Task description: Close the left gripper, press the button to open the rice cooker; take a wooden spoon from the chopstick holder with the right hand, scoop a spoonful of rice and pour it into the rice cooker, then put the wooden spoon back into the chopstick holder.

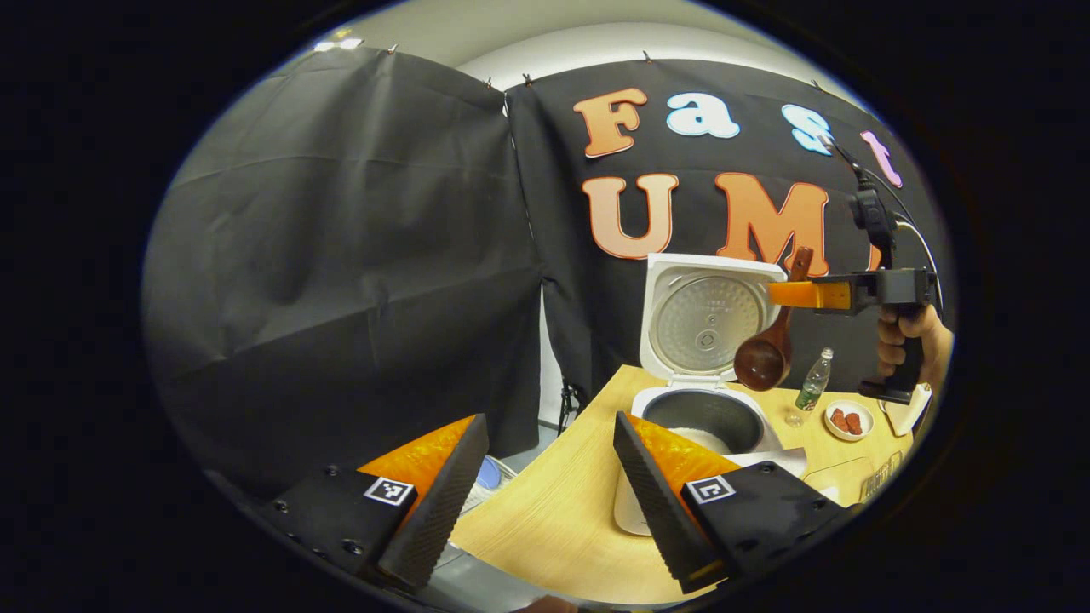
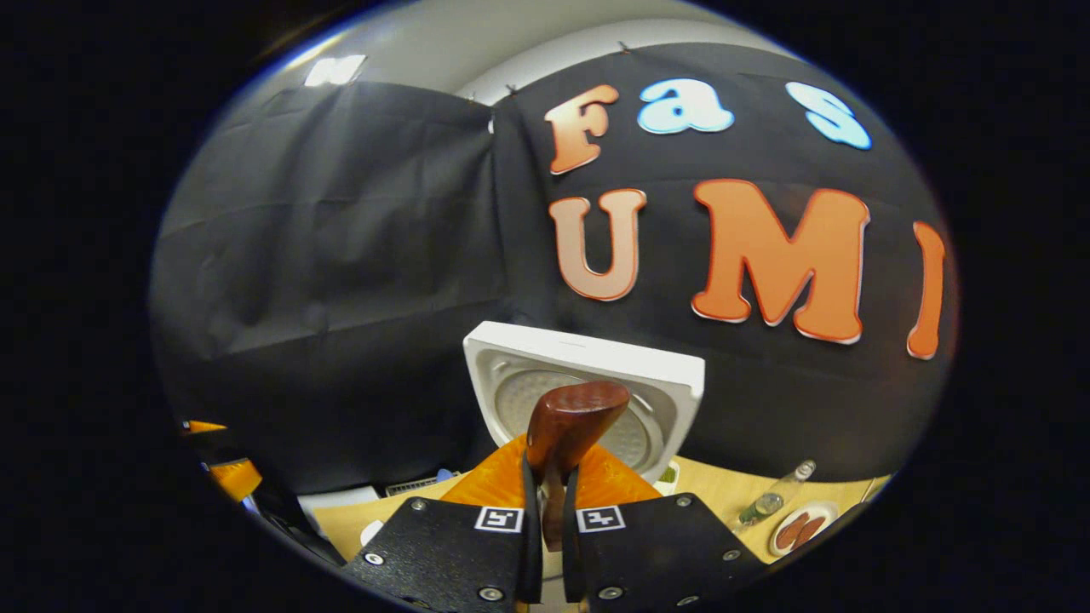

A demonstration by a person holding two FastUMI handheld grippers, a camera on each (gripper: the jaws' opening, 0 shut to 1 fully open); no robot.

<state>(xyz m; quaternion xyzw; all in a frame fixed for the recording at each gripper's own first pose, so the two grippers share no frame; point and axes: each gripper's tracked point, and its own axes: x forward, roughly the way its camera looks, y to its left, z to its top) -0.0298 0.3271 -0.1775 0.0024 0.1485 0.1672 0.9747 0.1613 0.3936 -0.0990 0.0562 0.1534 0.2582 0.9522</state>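
The dark-brown wooden spoon (image 1: 764, 353), pinched by the right gripper (image 2: 545, 498) above the open white rice cooker (image 1: 700, 409), should be kept level; the left gripper (image 1: 545, 485) is spread.

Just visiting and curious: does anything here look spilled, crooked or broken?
Nothing stands out. The rice cooker sits on the table with its lid up, and the wooden spoon hangs bowl-down beside the lid, clamped in the right hand-held gripper. No spill visible.
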